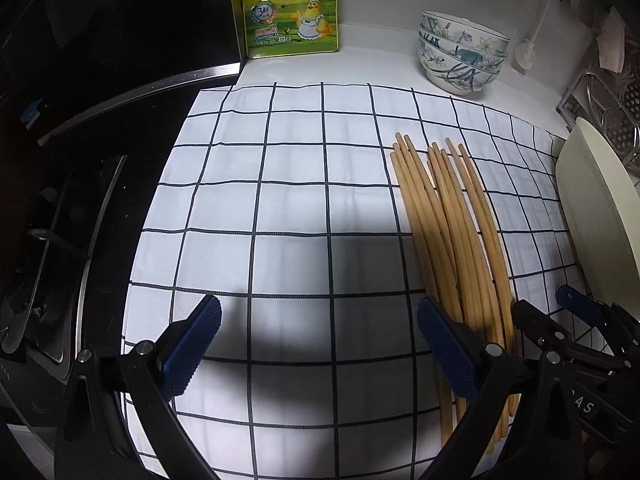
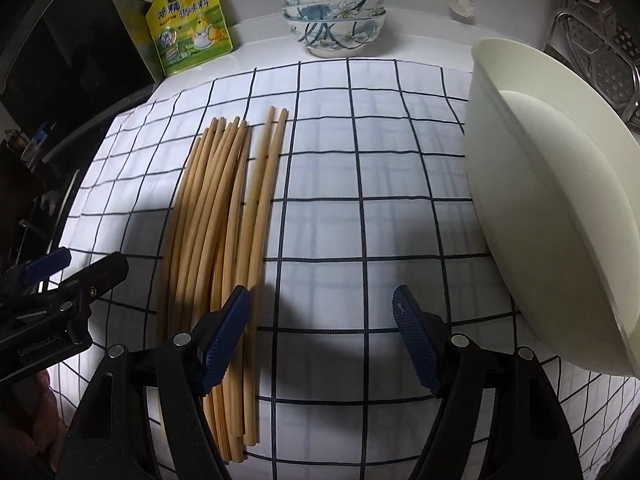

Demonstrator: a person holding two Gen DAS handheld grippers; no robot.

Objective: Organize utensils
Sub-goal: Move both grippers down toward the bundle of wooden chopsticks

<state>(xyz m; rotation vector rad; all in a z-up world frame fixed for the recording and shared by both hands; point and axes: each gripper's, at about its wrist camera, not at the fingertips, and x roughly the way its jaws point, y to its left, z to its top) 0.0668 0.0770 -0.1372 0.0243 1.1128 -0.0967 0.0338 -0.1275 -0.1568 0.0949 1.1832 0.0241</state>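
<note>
Several wooden chopsticks [image 1: 452, 240] lie side by side on a white cloth with a dark grid [image 1: 280, 208]. In the right wrist view the chopsticks [image 2: 224, 216] form a bundle with two set slightly apart on its right. My left gripper [image 1: 318, 344] is open above the cloth, its right finger beside the chopsticks' near ends. My right gripper [image 2: 320, 332] is open too, its left finger over the near part of the bundle. Nothing sits between either pair of fingers. Each gripper shows at the edge of the other's view.
A cream tub [image 2: 552, 208] stands at the cloth's right edge. Three stacked flowered bowls [image 2: 334, 16] and a yellow seasoning pouch [image 1: 286, 6] sit at the back. A black stove [image 1: 60, 200] lies left, and a metal rack [image 1: 612, 112] is at the far right.
</note>
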